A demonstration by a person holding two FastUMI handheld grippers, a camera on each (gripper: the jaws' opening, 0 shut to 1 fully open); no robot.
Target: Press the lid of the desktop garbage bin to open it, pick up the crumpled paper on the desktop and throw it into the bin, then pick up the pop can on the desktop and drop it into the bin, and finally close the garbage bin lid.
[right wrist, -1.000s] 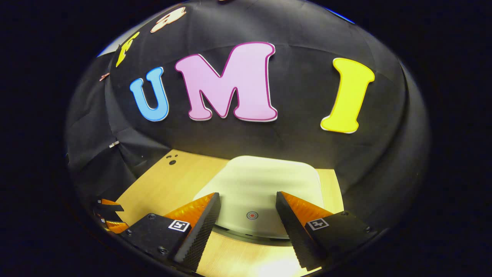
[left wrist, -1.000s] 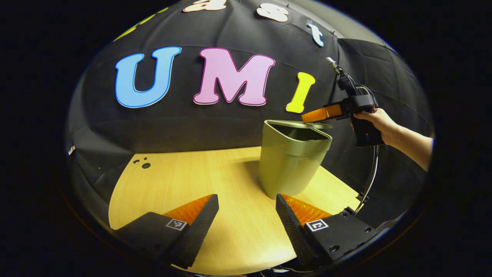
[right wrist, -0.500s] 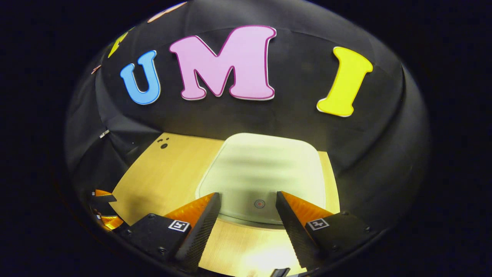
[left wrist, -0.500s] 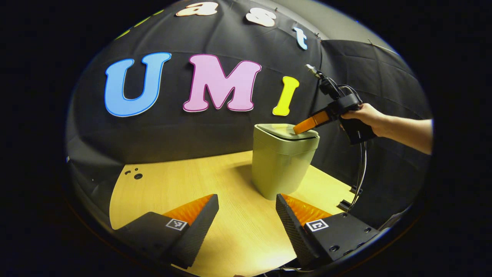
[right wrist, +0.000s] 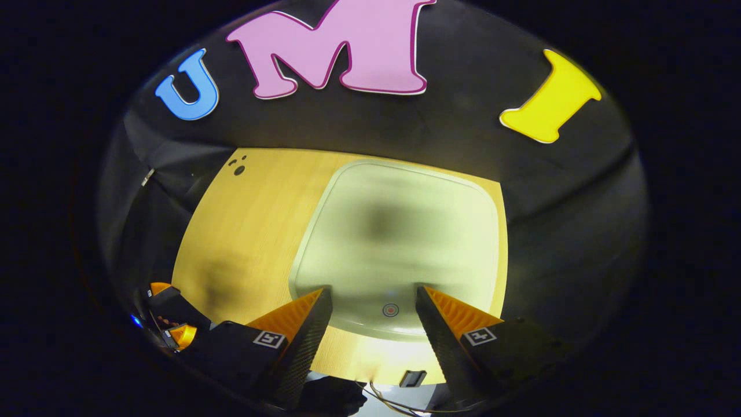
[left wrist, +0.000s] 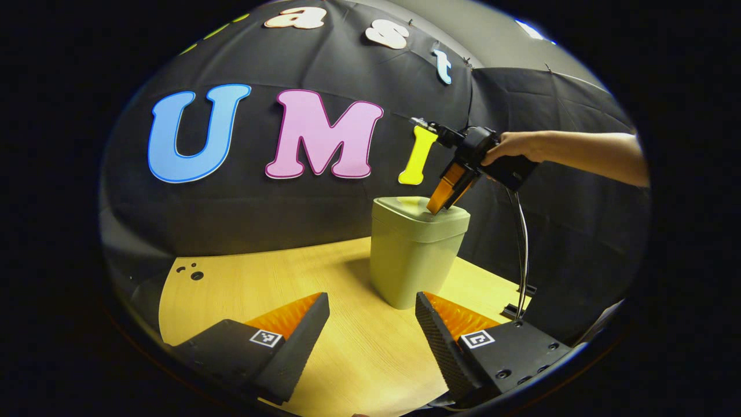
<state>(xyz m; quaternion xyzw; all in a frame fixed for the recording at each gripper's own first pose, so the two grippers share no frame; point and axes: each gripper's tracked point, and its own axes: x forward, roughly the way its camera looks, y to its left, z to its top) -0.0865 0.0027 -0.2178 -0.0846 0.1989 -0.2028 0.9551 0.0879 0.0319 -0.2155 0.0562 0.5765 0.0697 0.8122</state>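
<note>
A pale green desktop bin (left wrist: 412,260) stands on the wooden table (left wrist: 260,284), right of middle, with its lid (left wrist: 414,208) lying flat on top. In the left gripper view a hand (left wrist: 515,147) holds my right gripper (left wrist: 435,207) tilted steeply down, its tips at the lid's right edge. From above, in the right gripper view, the lid (right wrist: 399,231) spreads wide, and a small round mark (right wrist: 391,310) lies between the fingers of my right gripper (right wrist: 373,301), which is open. My left gripper (left wrist: 370,307) is open over the table in front of the bin, holding nothing.
Small dark holes (left wrist: 194,273) mark the table's far left corner. A cable and a clamp (left wrist: 518,289) hang at the table's right edge behind the bin. My left gripper (right wrist: 173,324) sits at the table's near left in the right gripper view.
The bin lid has gone from raised to flat. My right gripper has tipped from near level to steeply downward onto the lid. The left gripper drew back slightly.
</note>
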